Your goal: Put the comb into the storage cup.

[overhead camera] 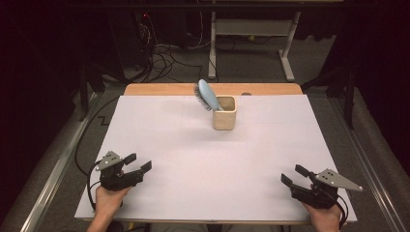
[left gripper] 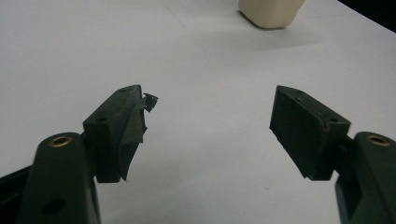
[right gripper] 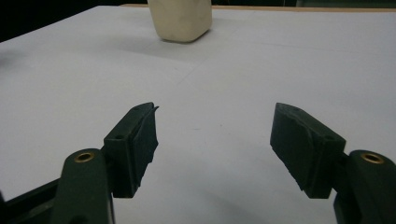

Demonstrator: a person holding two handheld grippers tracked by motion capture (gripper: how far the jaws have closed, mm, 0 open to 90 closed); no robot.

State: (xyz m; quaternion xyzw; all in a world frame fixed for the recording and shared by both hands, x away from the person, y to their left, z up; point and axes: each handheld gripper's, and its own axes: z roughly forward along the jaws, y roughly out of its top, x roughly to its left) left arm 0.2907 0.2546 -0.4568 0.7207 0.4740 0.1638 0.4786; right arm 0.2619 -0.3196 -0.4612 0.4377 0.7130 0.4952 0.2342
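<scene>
Hairbrush (overhead camera: 206, 94) stands handle-down in the cream cup (overhead camera: 225, 117) at the far middle of the bench (overhead camera: 193, 159), head leaning left over the cup's rim. Left tongs (overhead camera: 138, 163) and right tongs (overhead camera: 293, 175) rest well short of the cup, both gaping, empty. Judgement: approach the brush above the rim, grip its neck, lift straight to avoid tipping the cup.

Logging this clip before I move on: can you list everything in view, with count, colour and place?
hairbrush: 1, light blue with dark bristles, standing tilted in the cup, head leaning out to the left
cup: 1, cream, squarish, far centre of the sheet
sheet: 1, white, covering the table
table: 1, wooden edge showing at the far side
left gripper: 1, black, near left, fingers open
right gripper: 1, black, near right, fingers open
hands: 2, holding the grippers at the near edge
</scene>
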